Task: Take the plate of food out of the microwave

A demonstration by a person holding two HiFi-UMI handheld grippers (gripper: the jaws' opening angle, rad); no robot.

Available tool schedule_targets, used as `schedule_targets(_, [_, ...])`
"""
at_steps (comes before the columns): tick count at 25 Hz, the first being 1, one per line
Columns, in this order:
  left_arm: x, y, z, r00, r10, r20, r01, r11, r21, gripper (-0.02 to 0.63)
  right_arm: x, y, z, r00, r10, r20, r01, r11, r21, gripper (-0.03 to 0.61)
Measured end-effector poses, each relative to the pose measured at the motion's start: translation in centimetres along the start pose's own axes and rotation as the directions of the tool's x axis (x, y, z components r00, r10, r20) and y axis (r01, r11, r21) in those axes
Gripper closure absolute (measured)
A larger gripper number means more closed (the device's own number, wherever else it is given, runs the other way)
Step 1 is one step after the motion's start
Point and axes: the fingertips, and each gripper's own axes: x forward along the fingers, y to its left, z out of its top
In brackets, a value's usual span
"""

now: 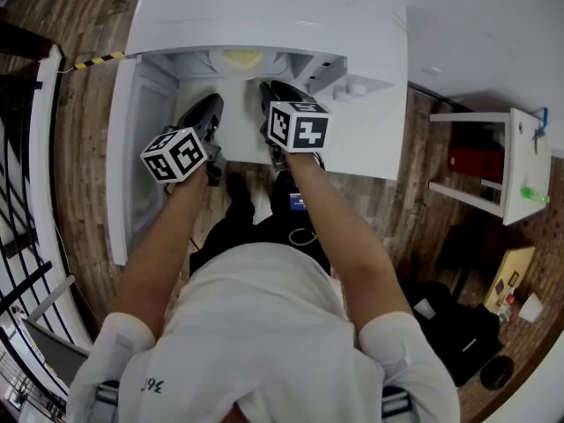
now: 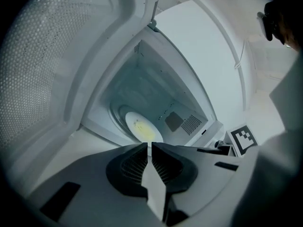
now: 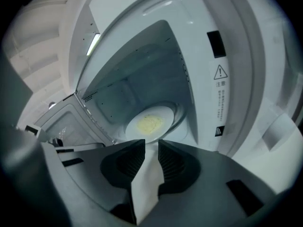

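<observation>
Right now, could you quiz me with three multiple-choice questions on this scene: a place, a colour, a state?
1. Where is the plate? A on the floor; B inside the microwave; C on top of the microwave.
2. What colour is the food? A yellow; B red; C green.
3. The microwave door is: A shut; B missing; C open.
Answers: B, both gripper views show it deep inside; A, a yellow heap lies on the plate; C, the door is swung aside.

White shirt (image 1: 264,324), dark trousers (image 1: 233,227); left gripper (image 2: 149,144) and right gripper (image 3: 151,141) bear marker cubes (image 1: 174,154).
</observation>
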Motion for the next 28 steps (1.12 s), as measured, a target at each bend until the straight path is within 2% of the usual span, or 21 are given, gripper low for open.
schedule_targets(3, [0.3, 0.2, 0.2, 1.000, 0.002, -0.004, -0.002, 1.000, -0.001, 0.603, 0.9, -0.4, 1.1, 0.999, -0.032, 0.024, 0.031, 0.999, 0.039, 0.512])
schedule_targets(7, [0.5, 0.3, 0.1, 1.000, 0.003, -0.017, -0.003, 1.000, -0.001, 0.603, 2.3, -0.7, 1.9, 0.998, -0.050, 0.024, 0.047, 0.993, 0.112, 0.445])
schedule_targets(14, [0.6, 0.6, 0.1, 0.999, 0.002, -0.032, -0.002, 1.000, 0.010, 0.603, 4.1, -1.2, 2.3, 0.996, -0.088, -0.005, 0.088, 0.981, 0.174, 0.411])
schedule_targets(21, [0.8, 1.0, 0.0, 0.999, 0.004, -0.053, -0.003, 1.000, 0.010, 0.603, 5.3, -1.8, 1.6, 0.990, -0.113, -0.084, 0.127, 0.974, 0.189, 0.413])
schedule_targets(28, [1.5, 1.4, -0.2, 0.995, -0.013, -0.095, 0.012, 1.000, -0.004, 0.603, 4.8, -2.1, 1.6, 0.992, -0.085, -0.089, 0.106, 0.960, 0.260, 0.453])
